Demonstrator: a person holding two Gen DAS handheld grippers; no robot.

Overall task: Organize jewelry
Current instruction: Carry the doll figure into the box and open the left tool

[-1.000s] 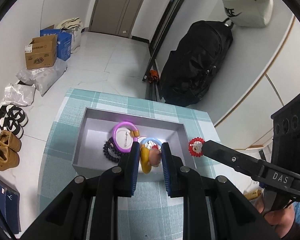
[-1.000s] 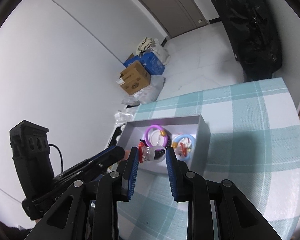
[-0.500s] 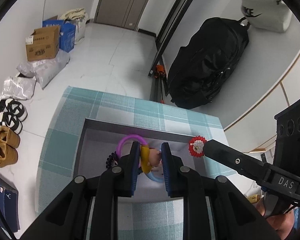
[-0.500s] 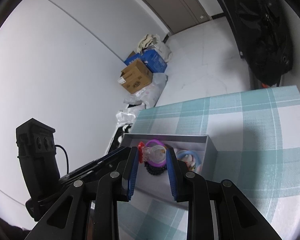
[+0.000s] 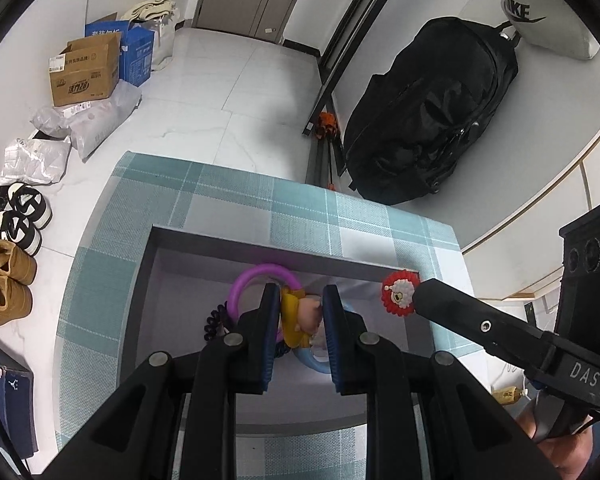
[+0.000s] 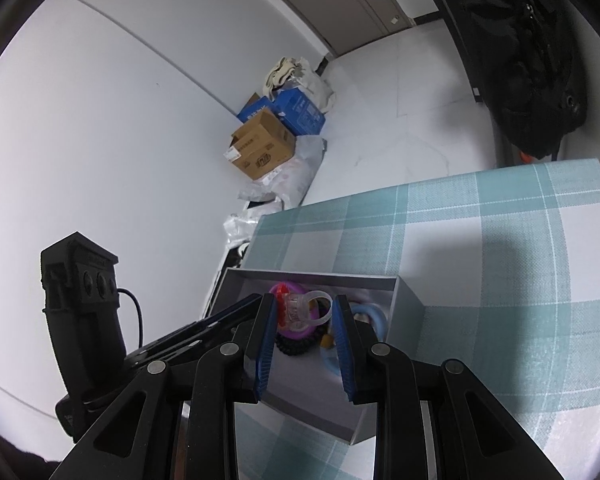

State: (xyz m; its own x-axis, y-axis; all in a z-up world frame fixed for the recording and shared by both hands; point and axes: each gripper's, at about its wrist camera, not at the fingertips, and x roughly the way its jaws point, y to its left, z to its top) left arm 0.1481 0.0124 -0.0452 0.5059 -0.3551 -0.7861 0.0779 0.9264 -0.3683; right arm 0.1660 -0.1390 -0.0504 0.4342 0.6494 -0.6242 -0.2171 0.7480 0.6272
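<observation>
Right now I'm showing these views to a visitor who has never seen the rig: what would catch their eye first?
Both grippers over the grey box on the checked cloth, each with a trinket in its jaws. The left gripper holds a yellow figure charm; the right gripper holds a clear ring with a red Santa face. Inside the box lies a purple ring.

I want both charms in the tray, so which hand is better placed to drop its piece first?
Probably left: the left gripper holds its yellow figure charm over the grey tray's middle; the right gripper's red-faced ring hangs at the tray's corner.
</observation>
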